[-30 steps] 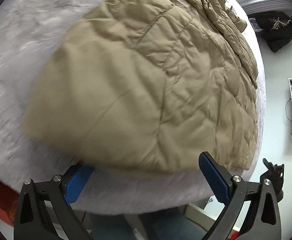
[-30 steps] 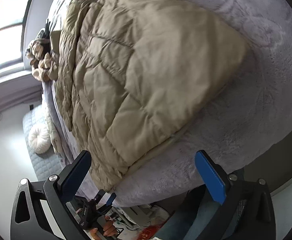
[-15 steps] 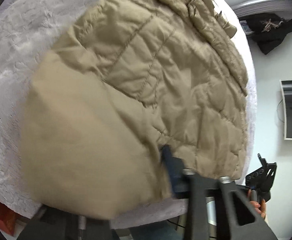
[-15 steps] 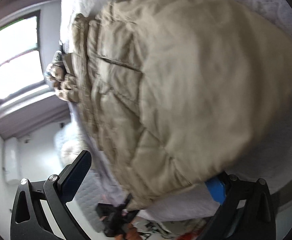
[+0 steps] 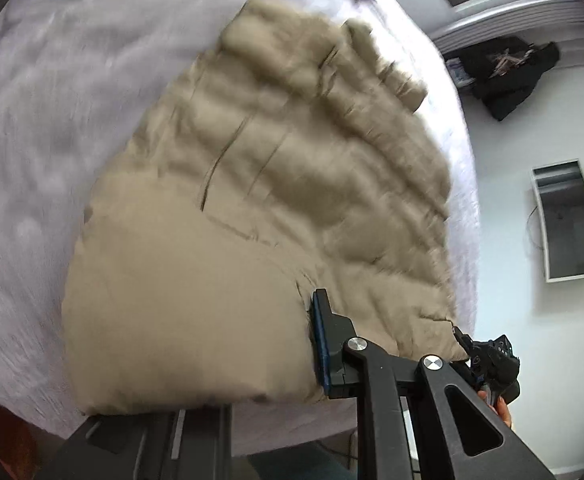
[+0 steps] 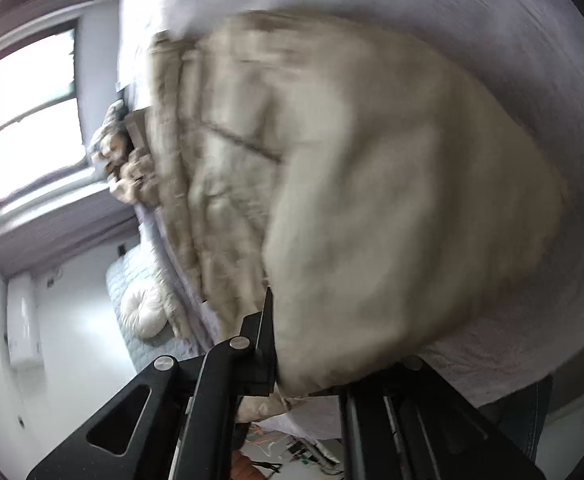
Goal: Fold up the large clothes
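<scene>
Since the earlier frames, both claws just closed onto the near hem of the jacket (image 5: 252, 208), lifted off the bed (image 5: 32, 120). Left claw (image 5: 312, 344) and right claw (image 6: 276, 344) clamped. Puffy, light, slippery; best gripped at hem corners.

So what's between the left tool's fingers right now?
The near hem of the tan jacket. In the left wrist view the left tool is clamped on it, one finger showing, the other hidden under the fabric.
</scene>
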`<state>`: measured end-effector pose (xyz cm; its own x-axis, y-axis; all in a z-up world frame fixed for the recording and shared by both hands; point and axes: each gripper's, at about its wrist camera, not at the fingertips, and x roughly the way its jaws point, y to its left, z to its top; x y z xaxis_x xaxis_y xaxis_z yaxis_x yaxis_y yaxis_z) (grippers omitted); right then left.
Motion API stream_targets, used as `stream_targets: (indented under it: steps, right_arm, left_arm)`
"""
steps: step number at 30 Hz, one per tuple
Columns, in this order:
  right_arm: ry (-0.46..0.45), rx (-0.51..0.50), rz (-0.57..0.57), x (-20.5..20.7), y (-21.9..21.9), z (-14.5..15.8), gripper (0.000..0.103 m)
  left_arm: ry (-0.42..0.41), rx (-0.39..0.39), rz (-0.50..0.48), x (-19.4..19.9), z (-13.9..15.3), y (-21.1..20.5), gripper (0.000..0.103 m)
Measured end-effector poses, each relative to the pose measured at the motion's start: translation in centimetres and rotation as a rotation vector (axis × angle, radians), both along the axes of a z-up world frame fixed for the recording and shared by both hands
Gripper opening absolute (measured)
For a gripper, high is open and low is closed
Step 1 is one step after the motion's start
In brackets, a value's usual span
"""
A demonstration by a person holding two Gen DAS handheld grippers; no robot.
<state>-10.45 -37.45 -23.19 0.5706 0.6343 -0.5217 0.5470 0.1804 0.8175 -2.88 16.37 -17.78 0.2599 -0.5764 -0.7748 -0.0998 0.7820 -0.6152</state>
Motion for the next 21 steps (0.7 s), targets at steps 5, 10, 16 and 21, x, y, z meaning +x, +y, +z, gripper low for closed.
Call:
stream_targets:
  steps: [5, 10, 16, 21]
  right_arm:
    - [-0.133, -0.097, 0.14, 6.0, -1.3, 6.0, 0.008]
    - [-0.267, -0.226, 0.293, 15.6, -2.0, 11.9, 0.008]
    - [-0.301, -0.329, 0.399, 27.5, -2.0, 13.5, 0.008]
    - [-0.215, -0.373, 0.414, 35.1, -1.4, 9.8, 0.008]
  left_arm:
    - [-0.117, 0.045, 0.005, 5.0, 5.8, -0.5, 0.021]
    - [-0.219, 0.105, 0.034, 12.3, 9.9, -2.0, 0.021]
    - [-0.246, 0.207, 0.093, 21.0, 9.6, -3.4, 0.021]
    - [-0.2, 0.272, 0.132, 26.6, 5.8, -3.3, 0.021]
